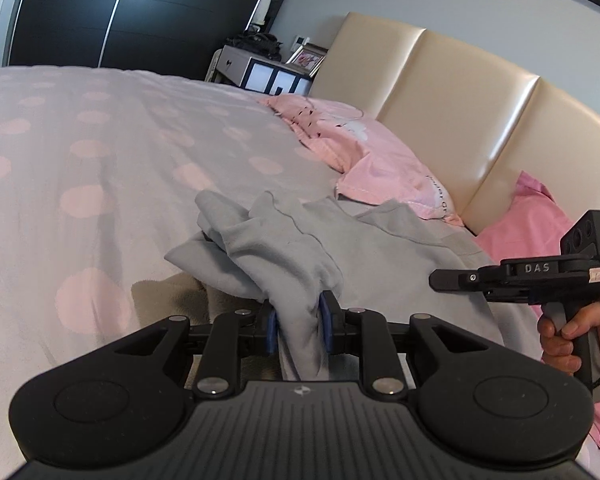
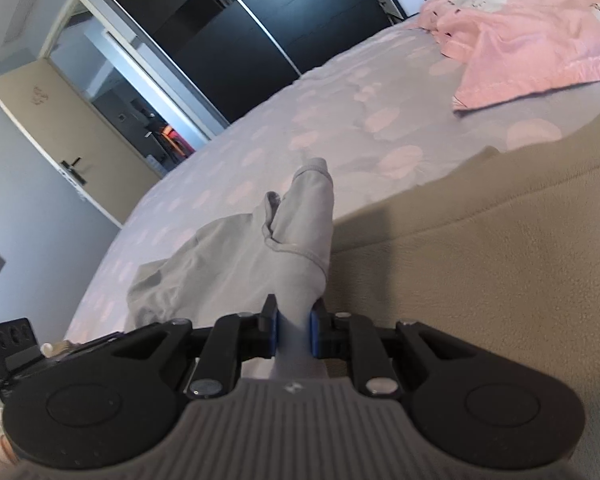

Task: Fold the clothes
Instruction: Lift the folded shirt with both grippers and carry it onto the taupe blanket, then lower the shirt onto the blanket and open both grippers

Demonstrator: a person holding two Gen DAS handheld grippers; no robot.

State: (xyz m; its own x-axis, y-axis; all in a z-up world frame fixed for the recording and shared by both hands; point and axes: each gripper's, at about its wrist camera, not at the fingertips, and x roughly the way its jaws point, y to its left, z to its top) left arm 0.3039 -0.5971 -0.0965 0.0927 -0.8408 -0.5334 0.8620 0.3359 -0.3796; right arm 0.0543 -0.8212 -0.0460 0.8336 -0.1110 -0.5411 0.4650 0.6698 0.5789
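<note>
On the dotted bed (image 1: 100,152), left tongs (image 1: 300,330) and right tongs (image 2: 294,330) each pinch the grey garment (image 1: 284,248), bunched and not yet folded.

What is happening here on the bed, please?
A person is folding a light grey soft garment on a bed with a pink-dotted cover. The left gripper and the right gripper each pinch a bunched part of it between blue pads. A folded pink garment lies near the cream padded headboard.
</note>
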